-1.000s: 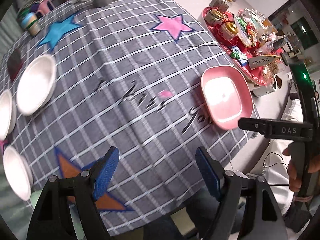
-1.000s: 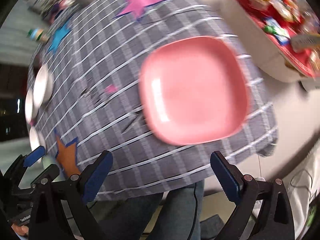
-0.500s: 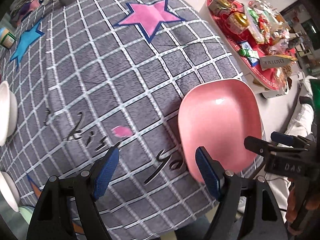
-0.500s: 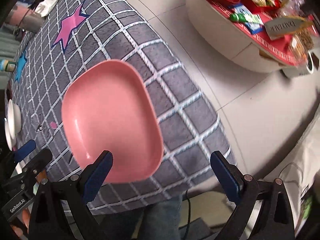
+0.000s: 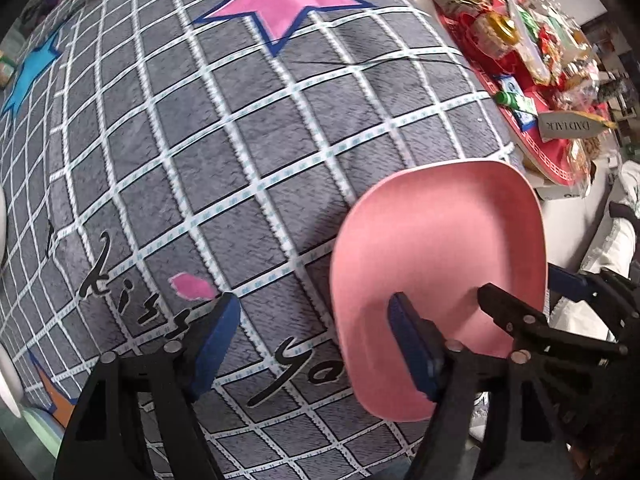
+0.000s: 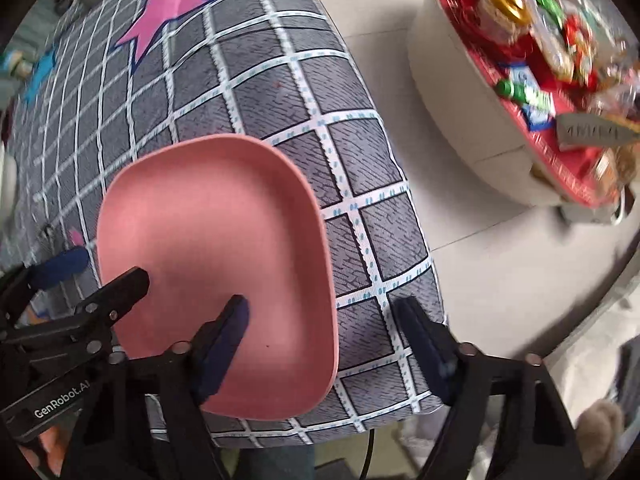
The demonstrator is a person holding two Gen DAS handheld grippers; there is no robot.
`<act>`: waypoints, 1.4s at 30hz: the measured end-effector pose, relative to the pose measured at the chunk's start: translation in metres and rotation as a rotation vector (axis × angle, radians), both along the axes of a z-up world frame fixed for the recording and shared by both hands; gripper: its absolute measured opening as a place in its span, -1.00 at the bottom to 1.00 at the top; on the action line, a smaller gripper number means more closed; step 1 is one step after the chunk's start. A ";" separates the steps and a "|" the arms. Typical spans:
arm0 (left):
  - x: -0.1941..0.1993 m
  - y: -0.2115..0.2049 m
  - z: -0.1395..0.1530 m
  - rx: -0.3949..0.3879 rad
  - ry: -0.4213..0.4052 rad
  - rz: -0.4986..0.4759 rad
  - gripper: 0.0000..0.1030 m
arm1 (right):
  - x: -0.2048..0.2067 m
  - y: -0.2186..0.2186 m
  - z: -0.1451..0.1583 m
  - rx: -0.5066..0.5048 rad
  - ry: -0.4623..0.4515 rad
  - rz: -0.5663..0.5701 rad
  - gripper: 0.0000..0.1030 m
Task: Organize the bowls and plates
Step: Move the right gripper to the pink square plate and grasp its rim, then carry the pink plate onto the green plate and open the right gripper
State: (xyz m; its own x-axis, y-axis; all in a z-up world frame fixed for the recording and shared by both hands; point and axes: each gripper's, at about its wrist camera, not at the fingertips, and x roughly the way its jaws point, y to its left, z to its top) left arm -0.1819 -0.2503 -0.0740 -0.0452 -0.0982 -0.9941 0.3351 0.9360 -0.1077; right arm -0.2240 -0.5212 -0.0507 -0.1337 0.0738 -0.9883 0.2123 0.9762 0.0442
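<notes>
A pink square plate (image 5: 436, 264) (image 6: 212, 240) lies flat on the grey checked tablecloth (image 5: 240, 140) near the table's front right corner. My left gripper (image 5: 316, 340) points down over the plate's left rim, one blue pad above the plate and the other above the cloth. My right gripper (image 6: 324, 346) straddles the opposite rim the same way. Both sets of jaws are closing, with a rim between them and no pad pressing on it. Each gripper shows in the other's view: the right gripper (image 5: 528, 284), the left gripper (image 6: 98, 272).
White bowls (image 5: 8, 380) sit at the table's far left edge. A low round white table carries a red tray of snacks (image 5: 520, 60) (image 6: 540, 60) to the right across a strip of floor. The cloth's corner (image 6: 424, 360) hangs just beside the plate.
Both grippers have come down and in over the pink plate, which now fills more of each view. Their jaws have narrowed, the right ones much more.
</notes>
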 end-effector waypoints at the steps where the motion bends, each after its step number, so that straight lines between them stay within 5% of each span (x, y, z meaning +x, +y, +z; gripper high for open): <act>1: 0.000 -0.003 0.000 0.011 -0.002 -0.019 0.38 | 0.000 0.003 0.002 0.009 -0.008 0.013 0.12; 5: 0.000 -0.011 0.001 0.011 -0.011 -0.074 -0.06 | 0.003 0.014 0.007 0.057 -0.004 0.042 -0.24; 7: 0.002 -0.006 -0.001 0.017 -0.003 -0.072 -0.07 | 0.003 0.022 0.007 0.104 0.006 0.037 -0.39; 23: -0.046 0.153 -0.005 0.106 0.038 0.143 -0.07 | -0.019 0.173 0.014 0.220 0.079 0.208 -0.39; 32: -0.063 0.192 -0.007 0.106 0.053 0.222 -0.07 | -0.037 0.232 0.018 0.275 0.133 0.283 -0.39; 42: -0.072 0.289 0.039 0.064 0.005 0.289 -0.07 | -0.048 0.282 0.048 0.263 0.136 0.313 -0.39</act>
